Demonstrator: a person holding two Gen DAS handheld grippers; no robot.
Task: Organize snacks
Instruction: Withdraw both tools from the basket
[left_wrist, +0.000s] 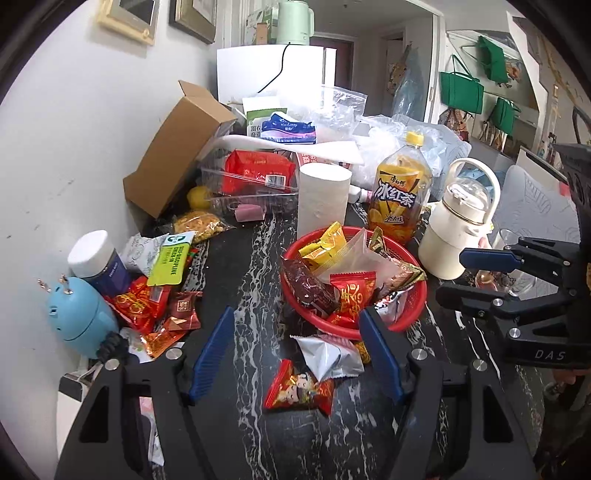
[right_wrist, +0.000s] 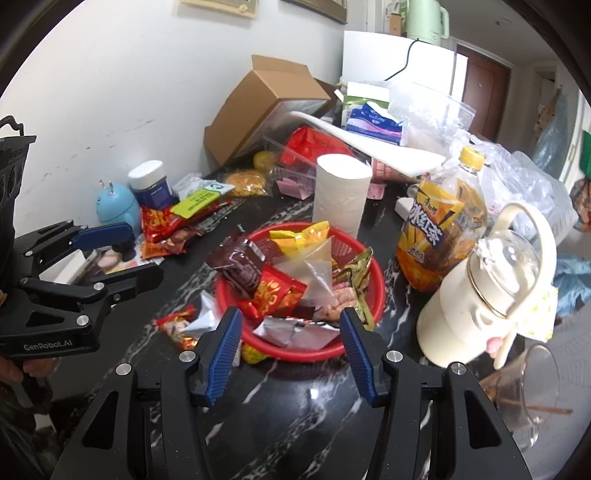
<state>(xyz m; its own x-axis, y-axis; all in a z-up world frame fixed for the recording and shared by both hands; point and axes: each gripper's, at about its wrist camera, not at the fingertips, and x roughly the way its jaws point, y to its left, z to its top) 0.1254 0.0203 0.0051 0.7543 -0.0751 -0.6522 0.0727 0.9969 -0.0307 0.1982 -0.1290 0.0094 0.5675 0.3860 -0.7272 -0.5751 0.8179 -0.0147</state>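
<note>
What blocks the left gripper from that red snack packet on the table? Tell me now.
Nothing visible does. The red snack packet lies on bare marble directly below the open left gripper. A silver wrapper touches its far edge, toward the red basket, not in the way.

Red woven plastic basket (left_wrist: 410, 314): floor hidden under wrappers; near rim covered by blue finger pad in left wrist view.
Clear lidded plastic box (left_wrist: 251, 192): contents partly masked by glare, only red pack readable.
Clear drinking glass (right_wrist: 532, 391): cut by right edge of right wrist view, contents smeared.
Small print on lime-green label packet (left_wrist: 170, 258): too small to read.
Framed pictures on wall (left_wrist: 129, 18): cropped by top edge.
</note>
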